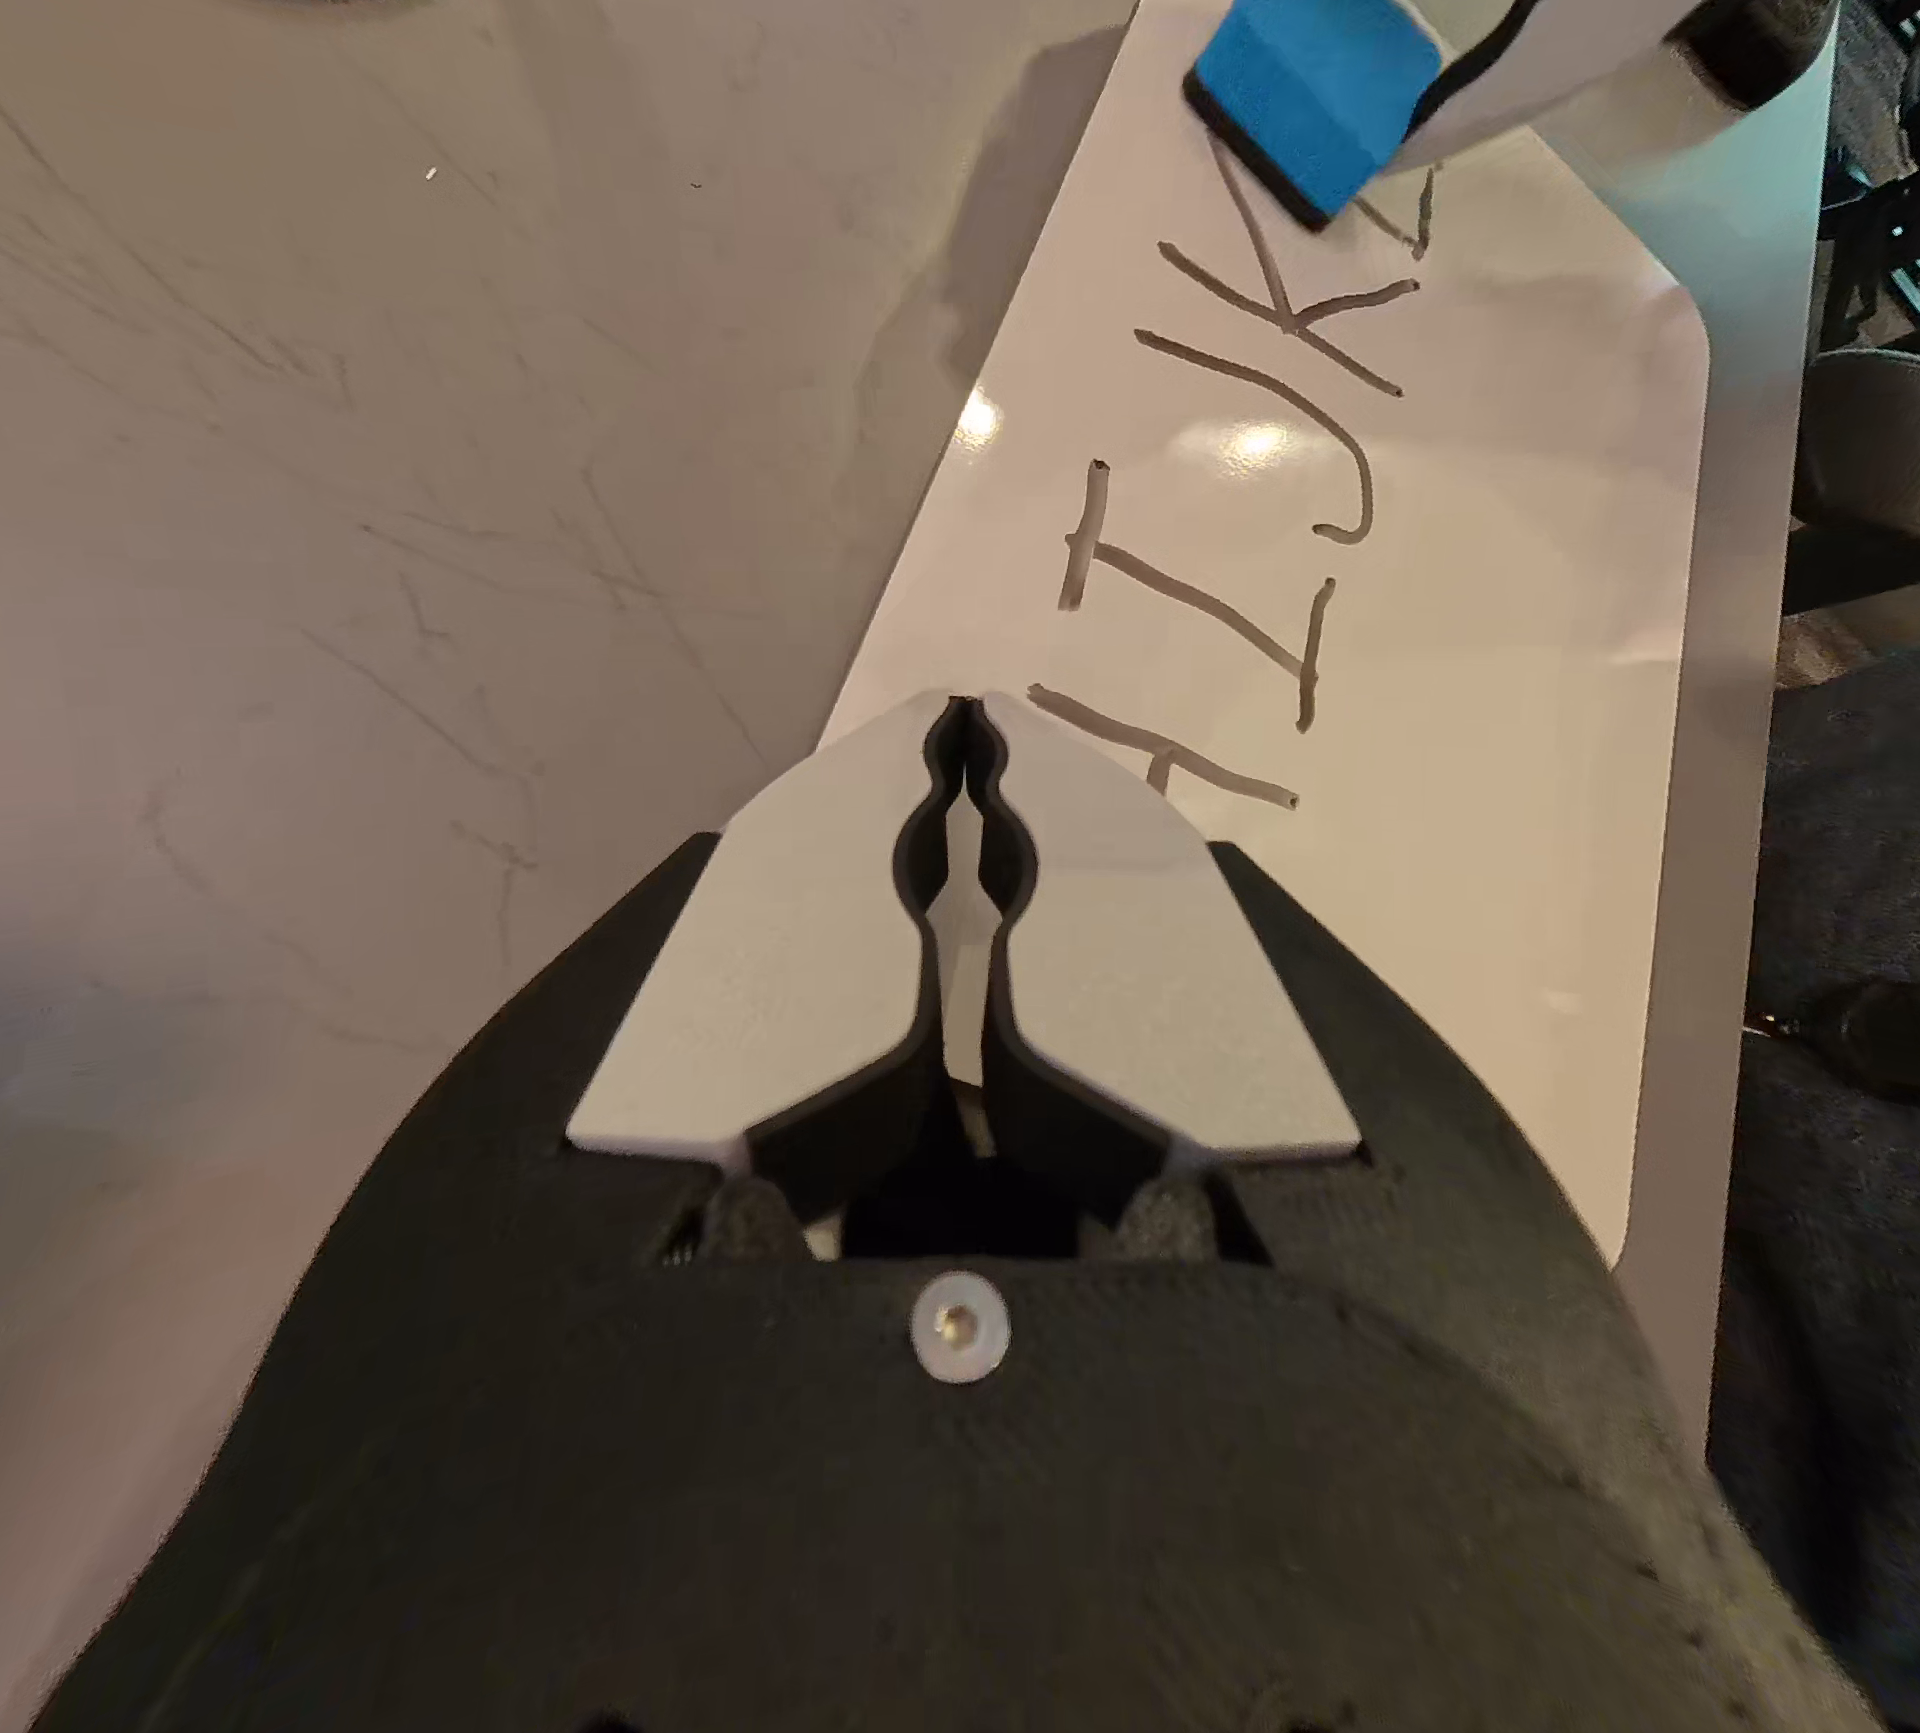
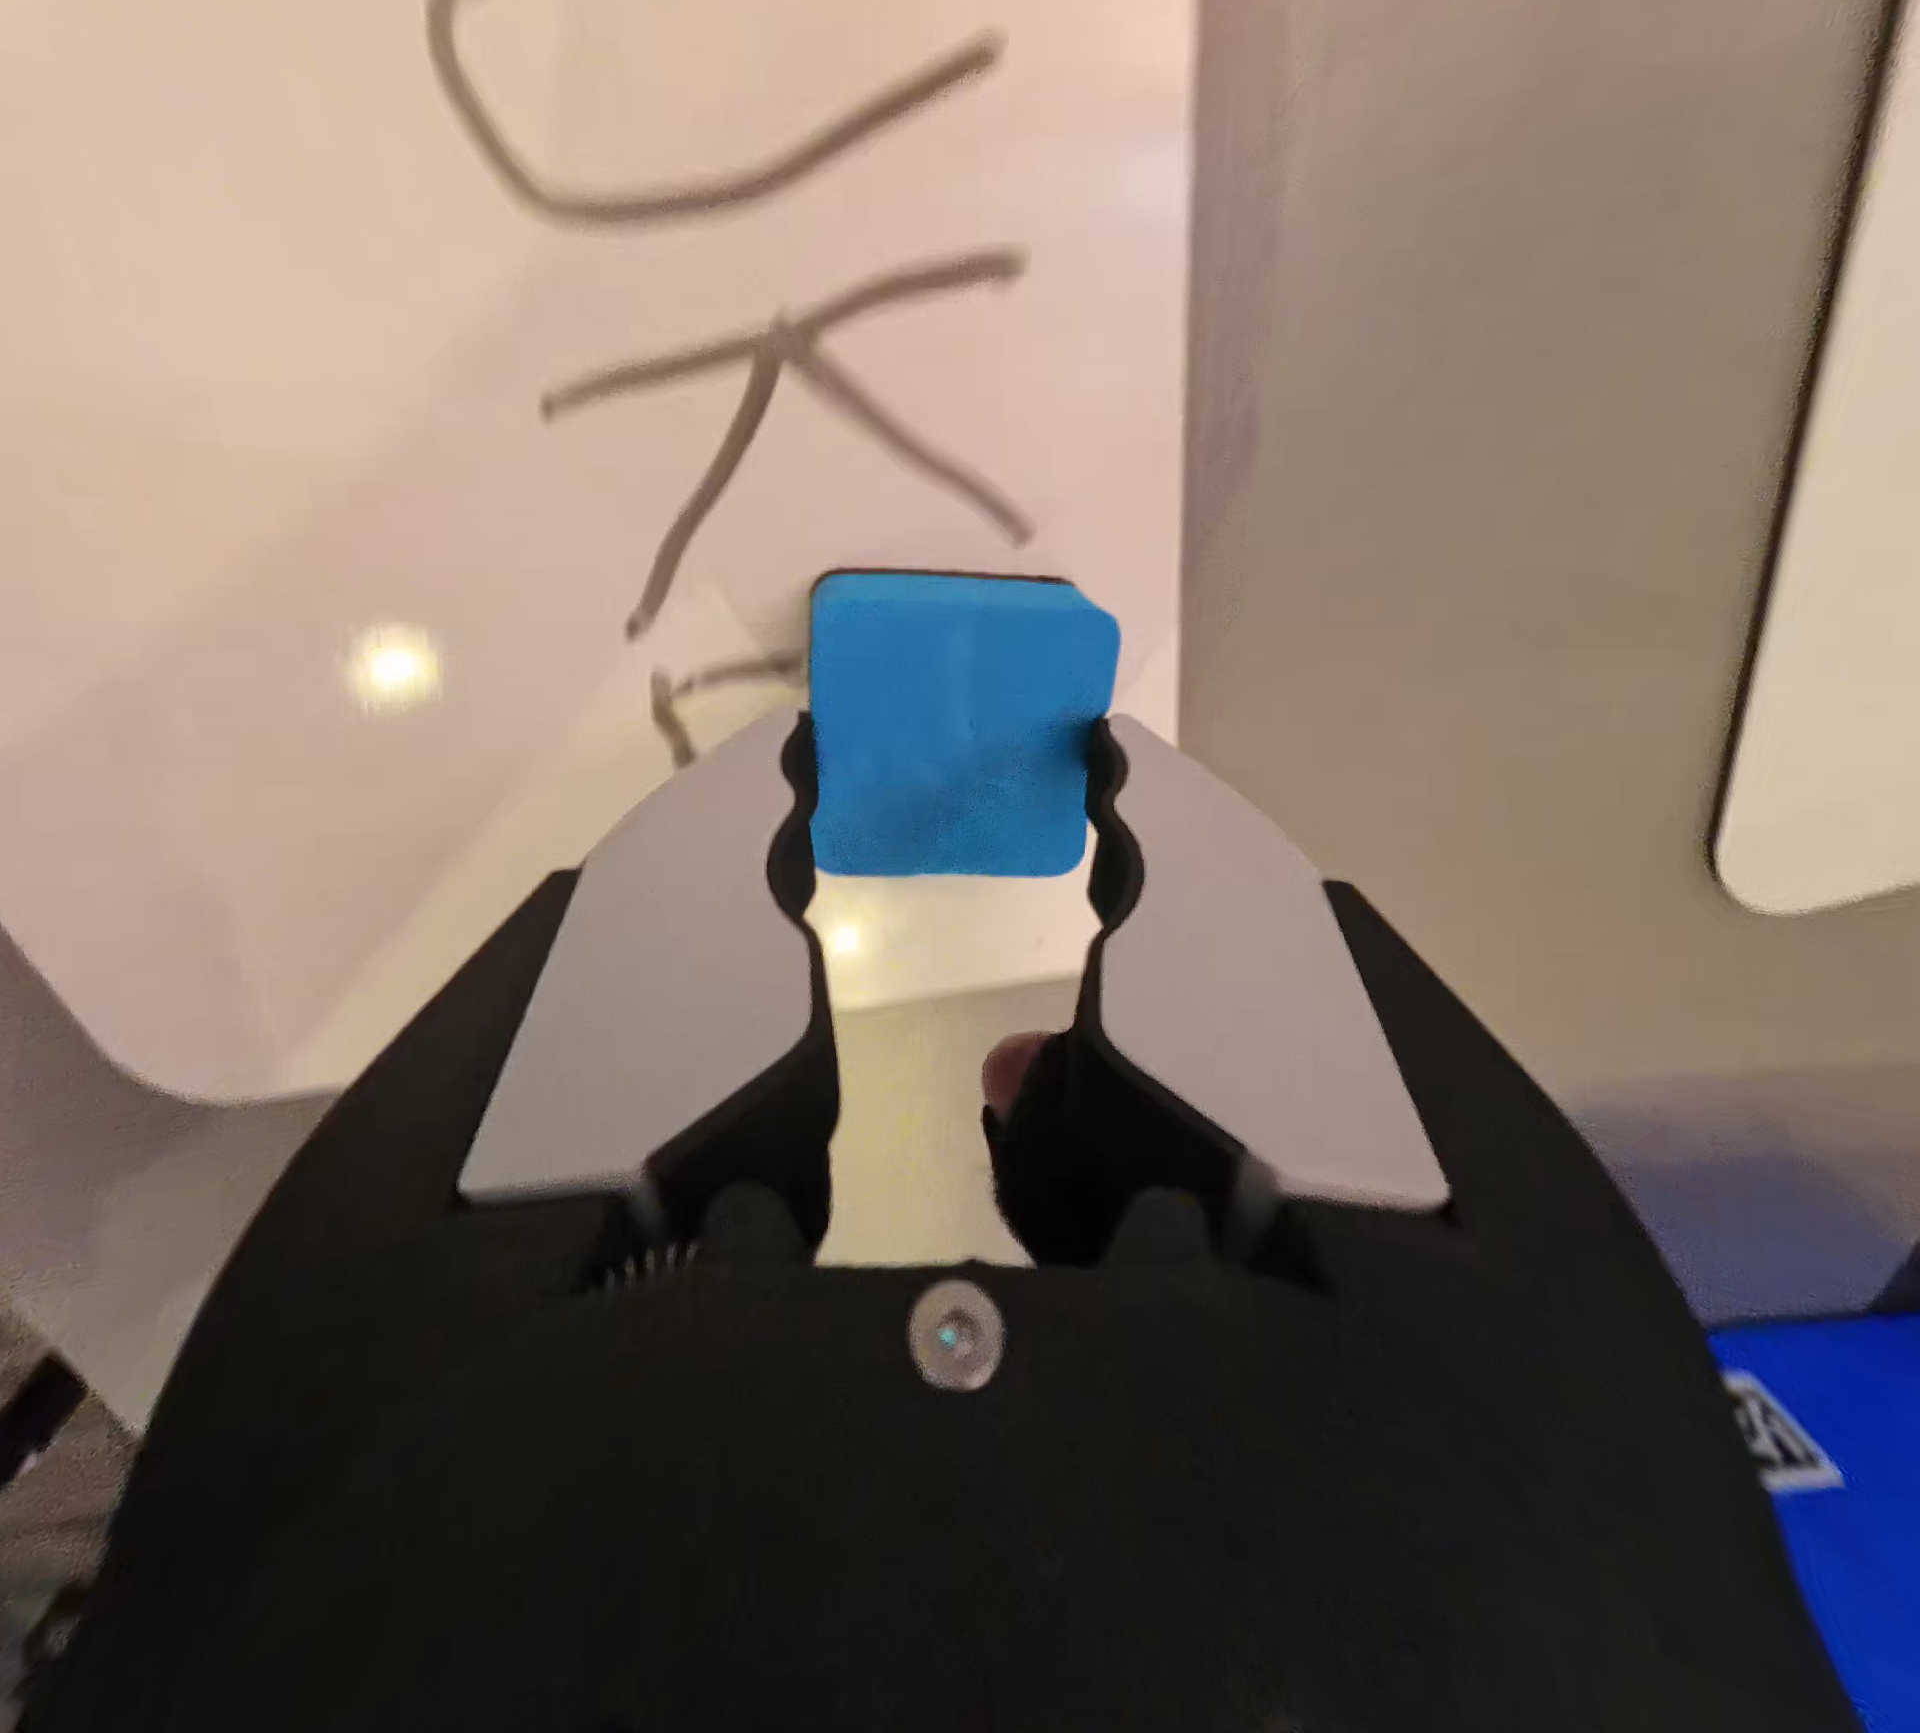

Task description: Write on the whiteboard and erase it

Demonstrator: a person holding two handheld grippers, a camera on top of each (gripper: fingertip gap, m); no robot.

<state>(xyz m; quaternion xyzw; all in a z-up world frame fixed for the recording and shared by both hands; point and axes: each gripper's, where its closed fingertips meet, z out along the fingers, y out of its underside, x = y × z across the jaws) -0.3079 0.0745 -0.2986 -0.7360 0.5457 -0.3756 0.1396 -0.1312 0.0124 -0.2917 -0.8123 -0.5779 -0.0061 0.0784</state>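
Each hand-held gripper has a broad black body with a matte, finely ridged surface, widening toward the bottom of the frame. The left hand-held gripper and the right hand-held gripper each carry two flat, pale grey fingers with rounded tips, lined inside with wavy black pads. A silver screw with a washer sits at lower centre.

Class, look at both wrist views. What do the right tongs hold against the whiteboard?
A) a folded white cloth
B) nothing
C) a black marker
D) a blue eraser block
D: the right tongs are shut on a blue eraser block, both pads pressing its sides, its dark underside at the marker strokes on the whiteboard.
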